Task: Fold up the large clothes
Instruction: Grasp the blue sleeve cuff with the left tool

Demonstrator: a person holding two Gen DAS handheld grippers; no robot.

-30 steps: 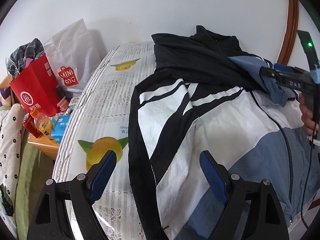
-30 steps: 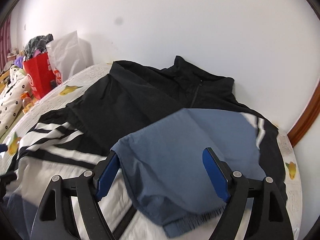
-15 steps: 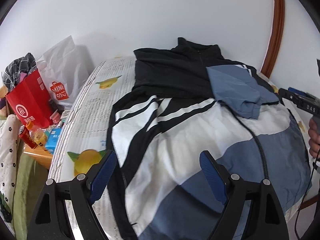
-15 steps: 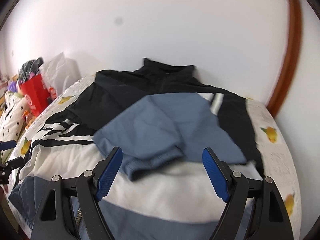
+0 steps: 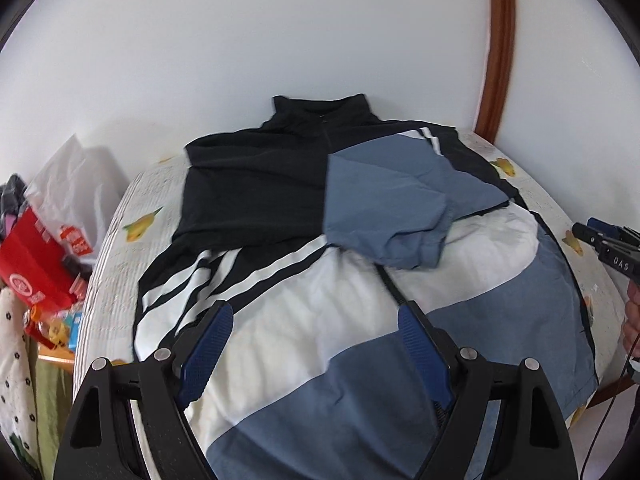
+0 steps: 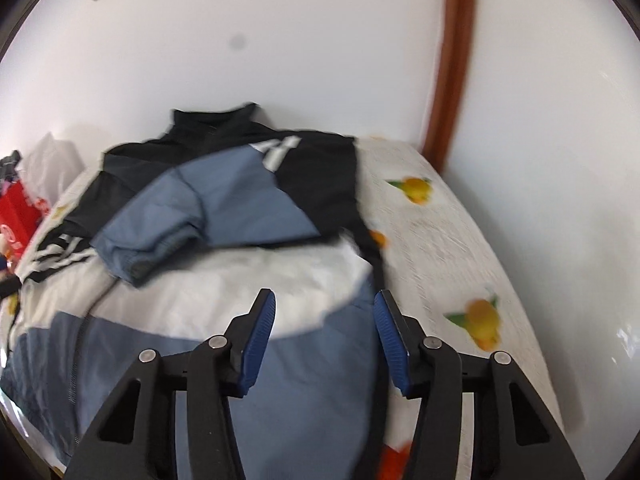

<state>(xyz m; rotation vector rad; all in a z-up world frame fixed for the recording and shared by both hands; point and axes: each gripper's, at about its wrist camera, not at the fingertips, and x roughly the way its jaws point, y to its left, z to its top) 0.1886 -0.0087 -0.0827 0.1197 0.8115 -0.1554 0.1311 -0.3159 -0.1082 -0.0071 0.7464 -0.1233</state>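
While the jacket point(image 5: 320, 320) lies spread front-up across a bench point(image 5: 120, 264) covered in a fruit-print cloth, its collar rests against the white wall at the far end and its hem hangs toward the near edge. One blue sleeve point(image 5: 392, 216) is already folded inward over the black chest, cuff pointing toward the zip, which suggests the fold is being built from the sides toward the middle. The other sleeve, striped black and white, lies along the opposite side and looks not yet folded.

The left gripper point(image 5: 316, 344) hovers above the lower white and blue panels, angled downward, its blue pads wide apart with nothing between them. The right gripper point(image 6: 324, 332) is tilted down over the jacket's side edge near the hem; its jaws are closing, the fabric lying below them rather than pinched. From the left view, that same tool appears at the far side of the jacket, with a hand point(image 5: 632, 320) behind it. A red shopping bag point(image 5: 36, 268) and a white bag sit beside the bench.
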